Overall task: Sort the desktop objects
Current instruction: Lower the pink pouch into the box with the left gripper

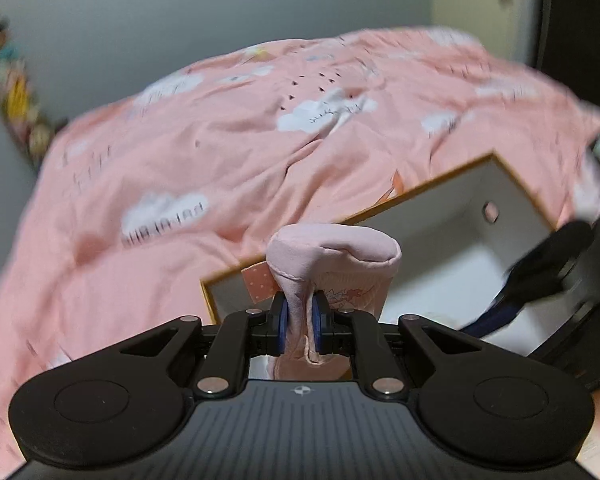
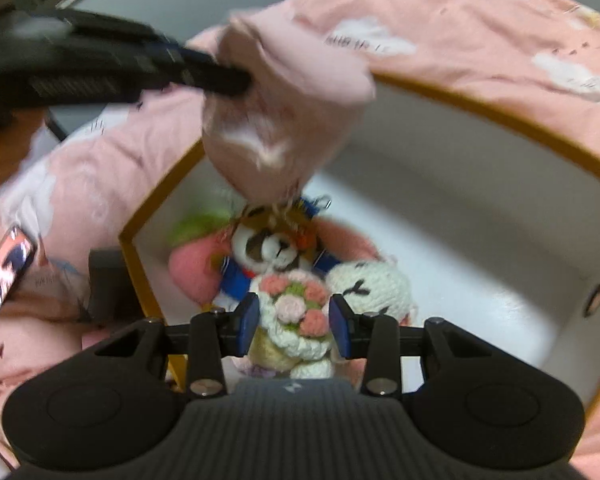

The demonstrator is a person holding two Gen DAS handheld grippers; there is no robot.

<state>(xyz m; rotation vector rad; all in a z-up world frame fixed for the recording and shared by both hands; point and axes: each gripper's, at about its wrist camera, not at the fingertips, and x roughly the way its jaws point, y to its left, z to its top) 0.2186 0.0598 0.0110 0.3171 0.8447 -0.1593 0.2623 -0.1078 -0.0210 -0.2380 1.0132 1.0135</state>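
Left gripper (image 1: 300, 322) is clamping a pink pouch (image 1: 336, 256) above the box (image 1: 496, 160).
Right gripper (image 2: 294, 320), fingers apart around a crocheted bouquet (image 2: 296, 306) inside, is risking collision if the pouch drops.

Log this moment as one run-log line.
left gripper: shut on pink pouch | right gripper: open around crochet bouquet | over: white box

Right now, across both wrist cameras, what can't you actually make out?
- Pink pouch: its lower part, hidden by the left hand-held gripper in the left wrist view; motion-blurred in the right wrist view.
- Box: near wall cut off by the right hand-held gripper.
- Plush toys: partly covered by the crochet bouquet.
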